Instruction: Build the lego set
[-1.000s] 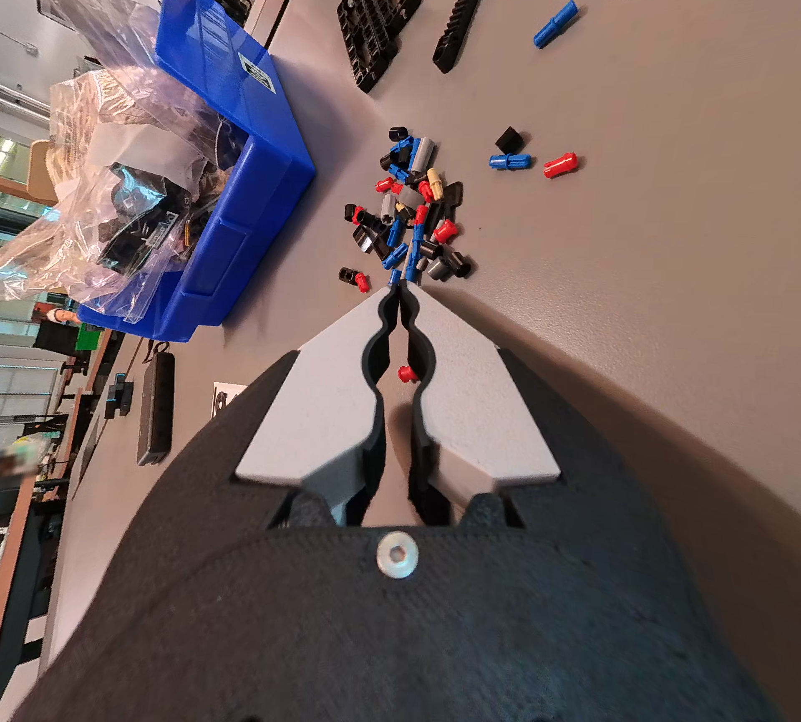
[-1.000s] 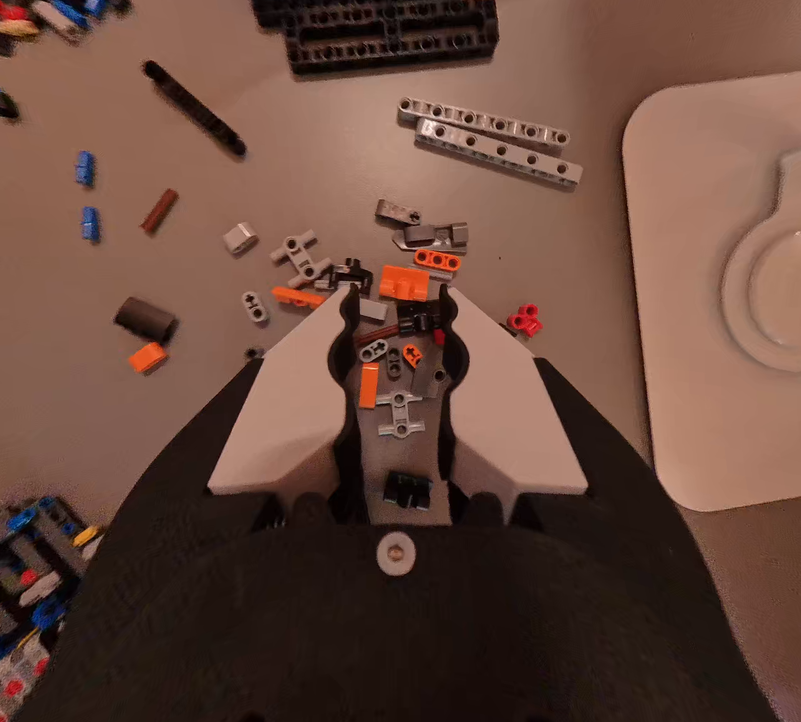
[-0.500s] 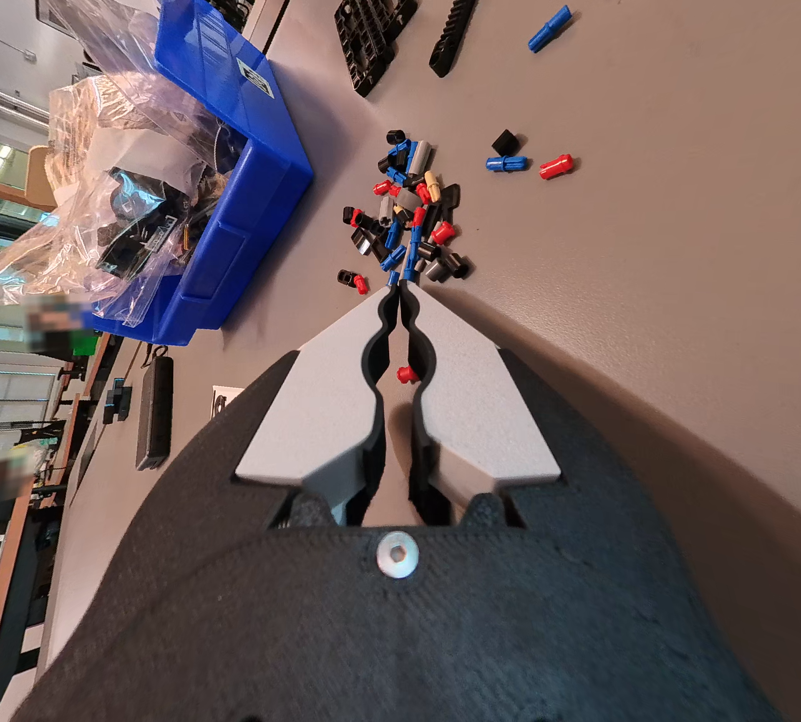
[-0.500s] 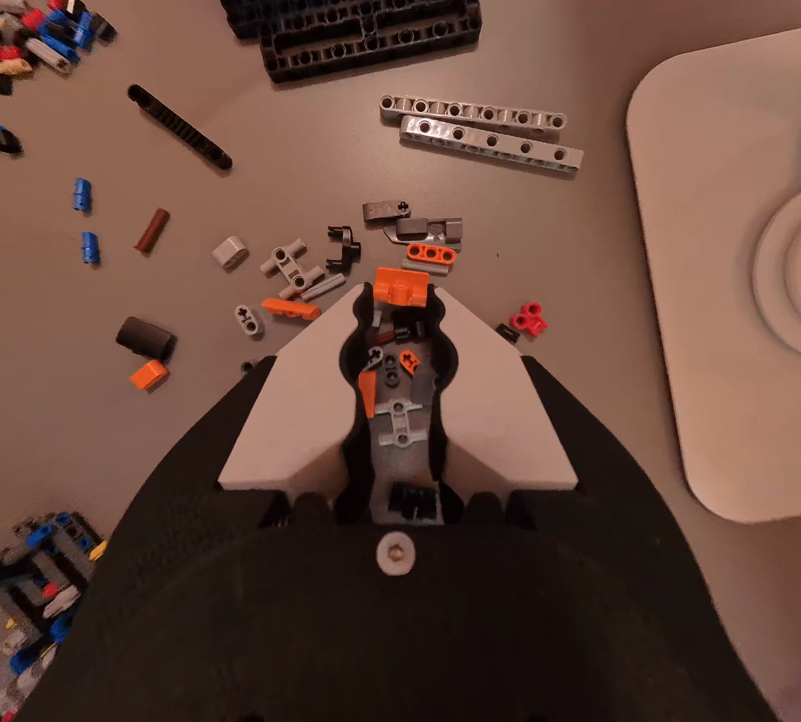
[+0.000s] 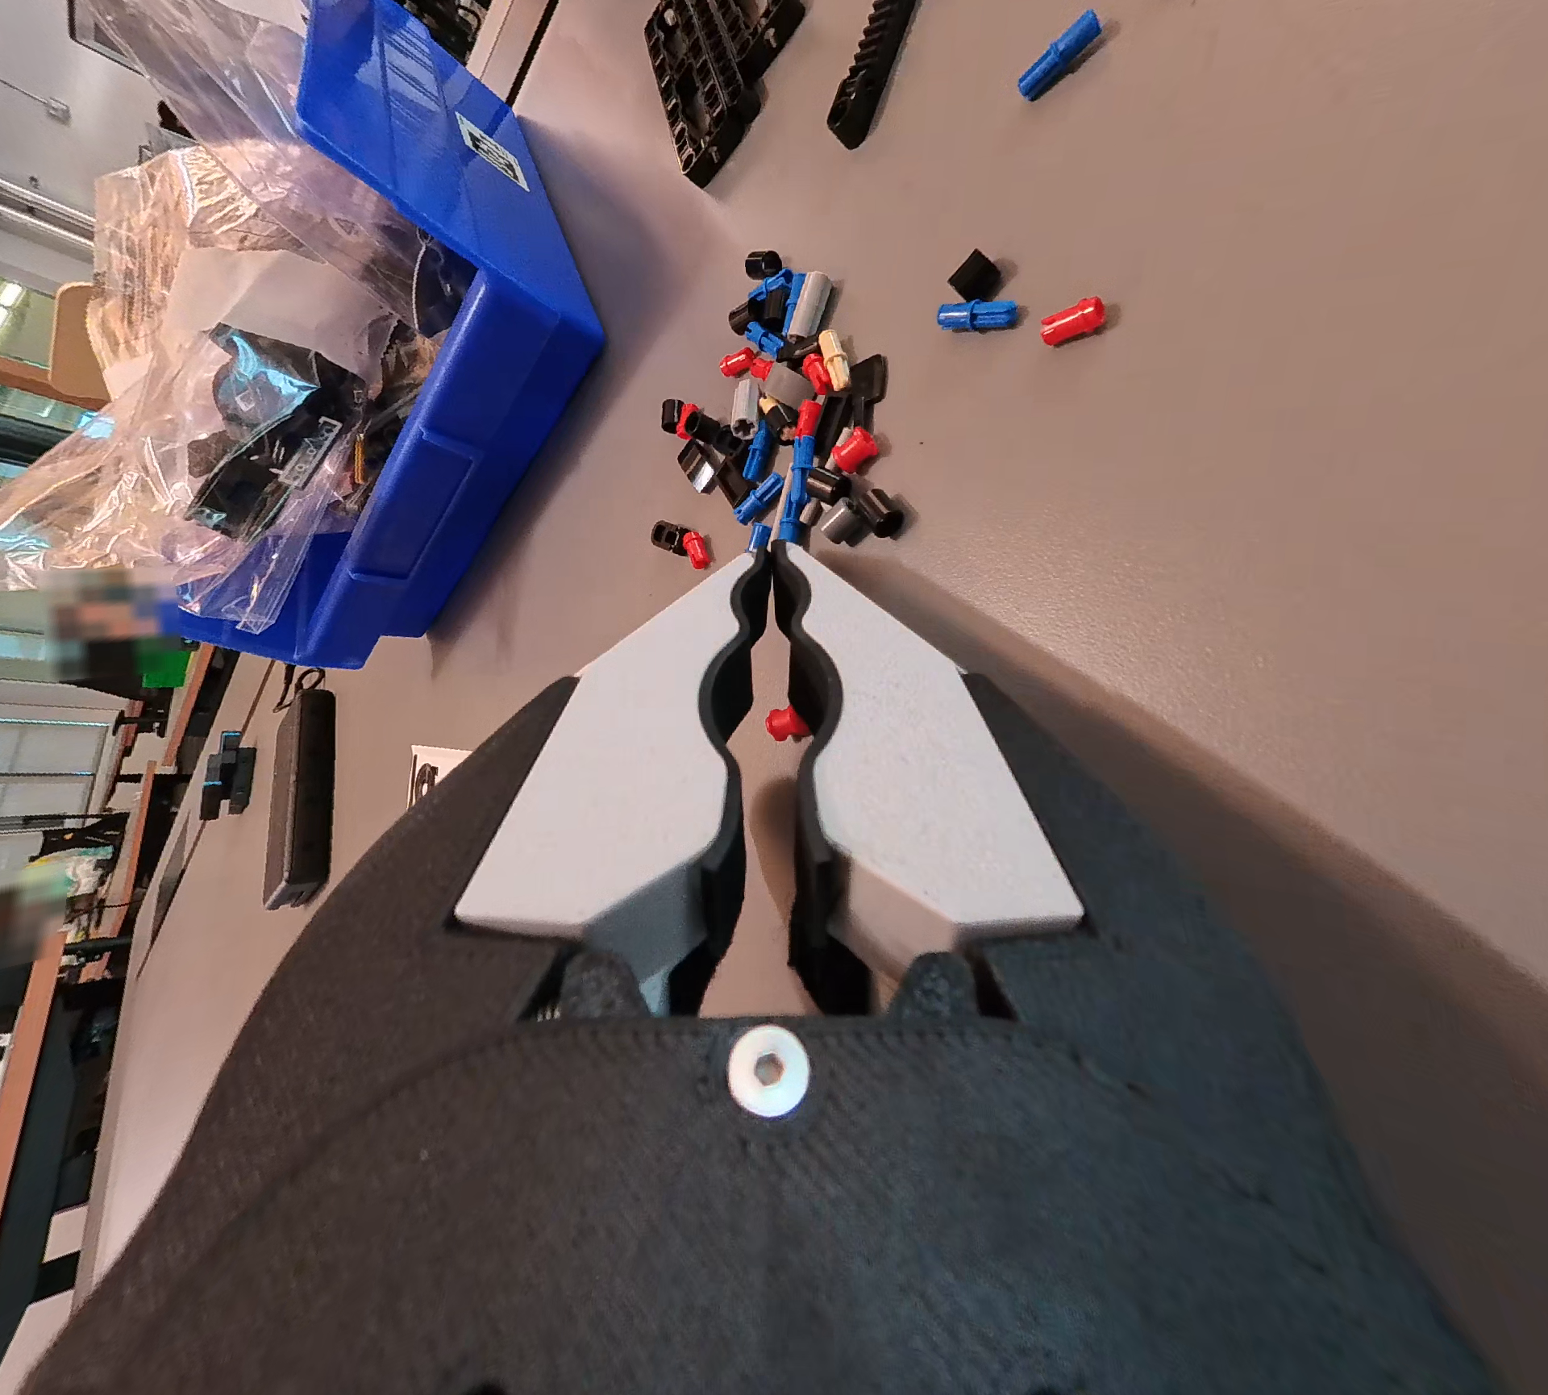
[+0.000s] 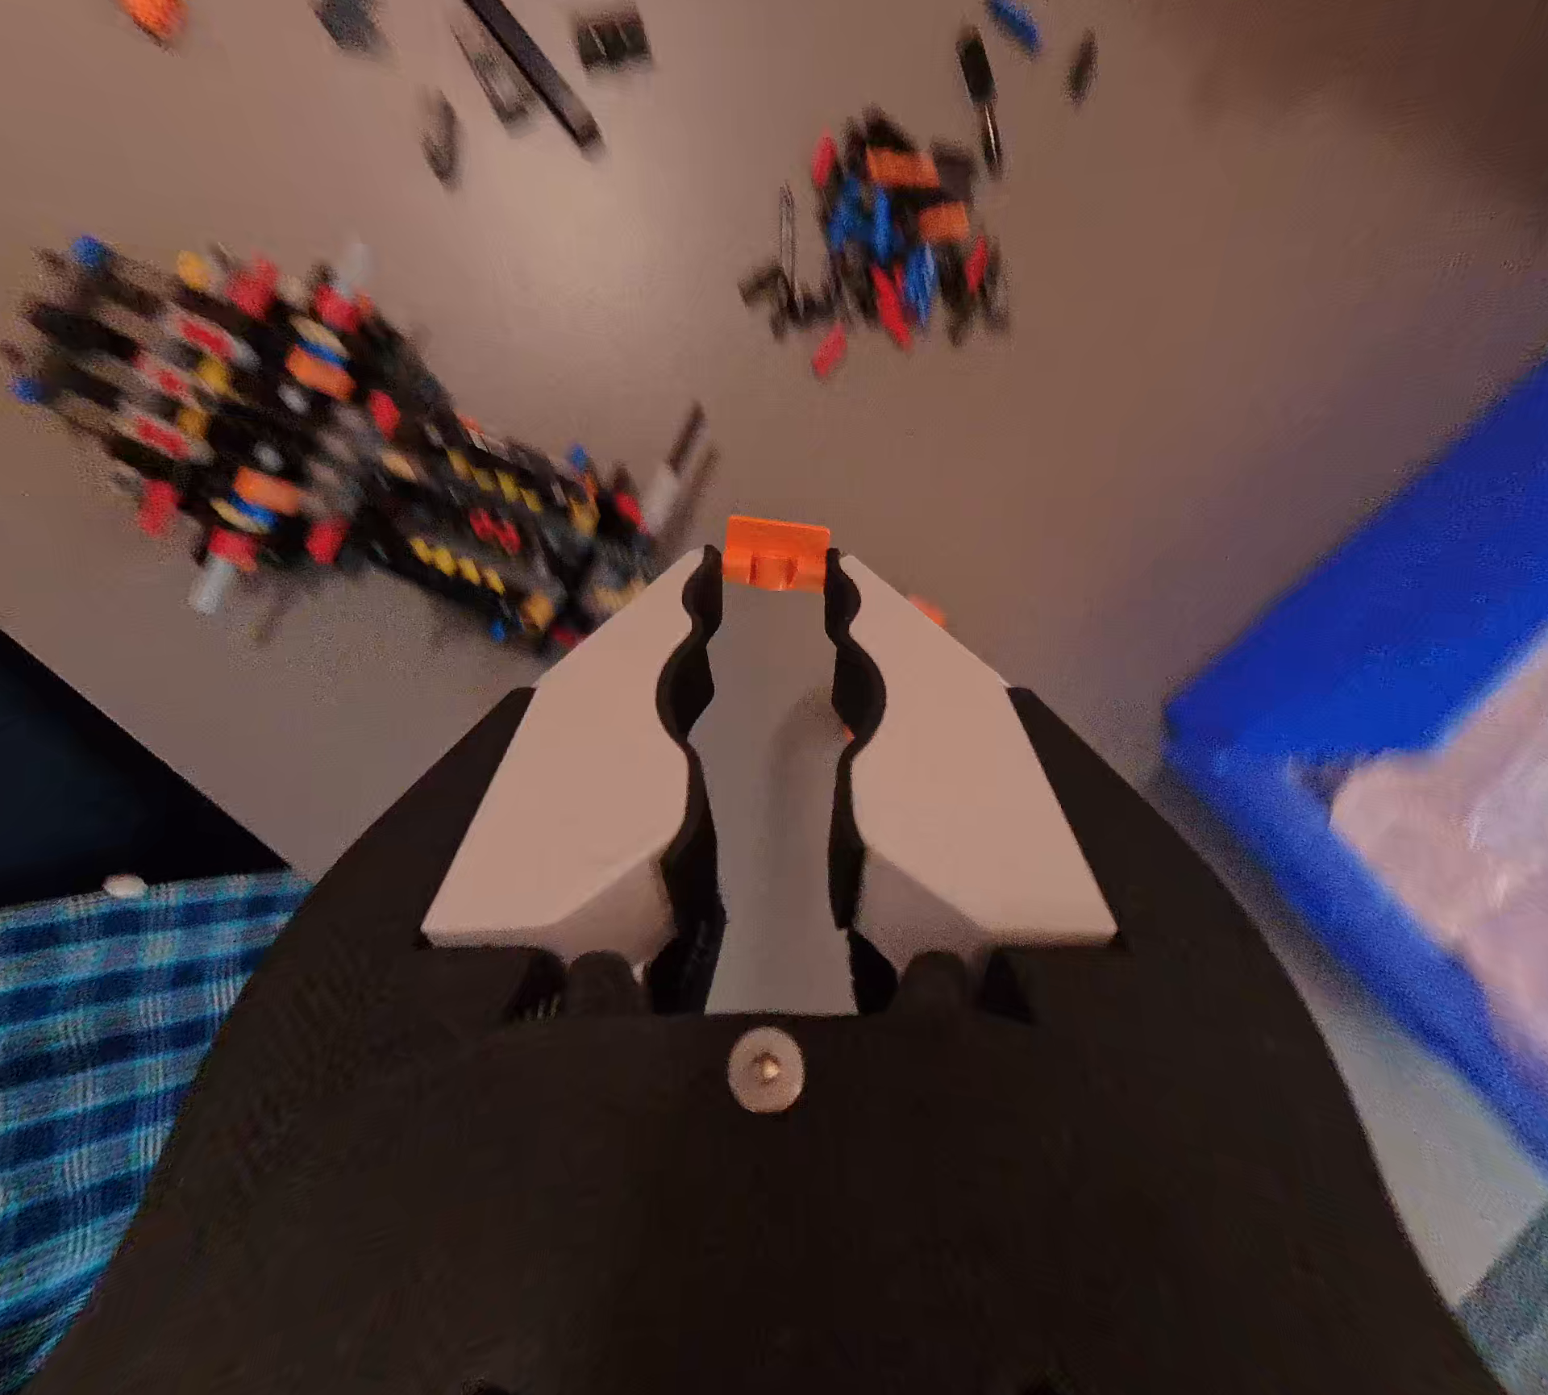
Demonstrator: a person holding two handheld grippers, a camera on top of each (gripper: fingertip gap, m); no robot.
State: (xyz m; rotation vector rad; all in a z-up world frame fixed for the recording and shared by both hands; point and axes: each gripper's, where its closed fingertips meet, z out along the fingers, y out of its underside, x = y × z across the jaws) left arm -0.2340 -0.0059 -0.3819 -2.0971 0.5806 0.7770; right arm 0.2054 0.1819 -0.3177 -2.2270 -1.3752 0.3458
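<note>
Your right gripper [image 6: 775,559] has its fingertips clamped on a small orange piece [image 6: 776,552], gripped by its two sides and carried clear of the grey table [image 6: 1173,266]. The right wrist view is heavily blurred. Below and left of the piece lies the part-built model [image 6: 335,433], a long black frame studded with red, yellow, blue and orange parts, flat on the table near its edge. A loose heap of mixed small parts [image 6: 896,249] sits farther off to the right, well apart from the model. The blue bin [image 6: 1382,643] stands at the right, with clear plastic inside it.

Your left gripper [image 5: 771,559] is closed, tips meeting, and I can see nothing between them. It points at a pile of pins and connectors [image 5: 796,416] just ahead of the tips. A single red pin [image 5: 786,723] lies on the table, seen through the gap between the fingers. The blue bin [image 5: 469,391], stuffed with clear bags [image 5: 209,349], stands left of the pile. Beyond lie black frames [image 5: 724,23] and a black toothed beam [image 5: 884,18], side by side
</note>
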